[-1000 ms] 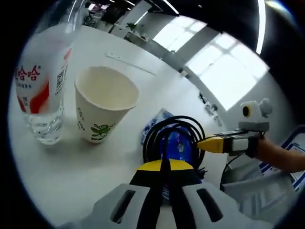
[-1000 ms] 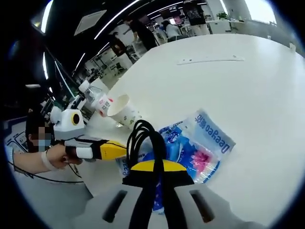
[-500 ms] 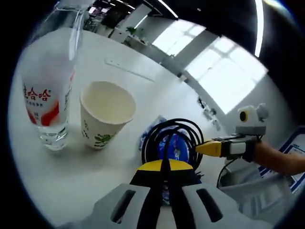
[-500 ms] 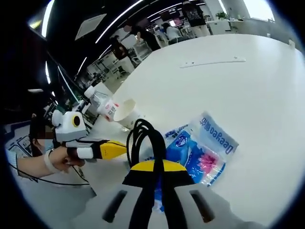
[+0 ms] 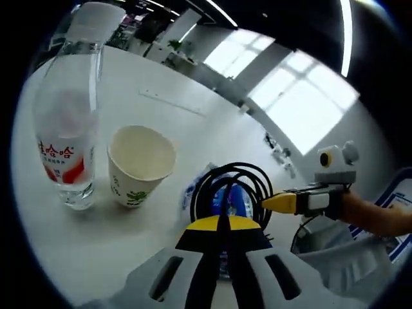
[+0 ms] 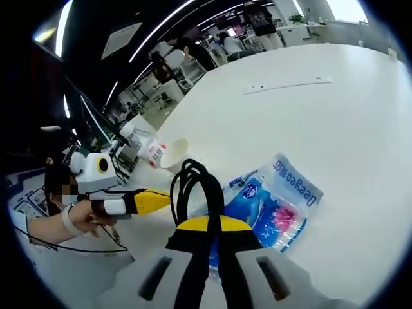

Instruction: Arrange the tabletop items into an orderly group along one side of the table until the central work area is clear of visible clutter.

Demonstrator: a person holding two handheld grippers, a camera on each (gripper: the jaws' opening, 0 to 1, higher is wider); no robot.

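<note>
since a second ago the clear plastic water bottle with the red and white label (image 5: 69,122) and the white paper cup with green leaf print (image 5: 138,164) sit smaller and further off in the left gripper view, though that camera has itself shifted, so the things may not have moved; in the right gripper view both likewise look smaller and more distant than before.

nearest in the left gripper view, the left gripper (image 5: 223,226) has its yellow-tipped jaws pressed together on the coiled black cable (image 5: 233,187), a strand running between the tips. the coil lies over the blue and pink plastic packet with a clear edge (image 5: 225,203) on the white table (image 5: 129,257). the right gripper (image 5: 273,203) comes in from the right, its yellow tip at the coil's edge.

in the right gripper view, the right gripper (image 6: 207,226) is clenched on the same cable (image 6: 196,190), with the packet (image 6: 277,206) just beyond. the left gripper (image 6: 164,199) reaches in from the left, held by a hand (image 6: 80,215). further off stand the cup (image 6: 172,152) and bottle (image 6: 143,147), close together near the table (image 6: 360,116) edge. beyond lies a thin white strip (image 6: 290,84).
</note>
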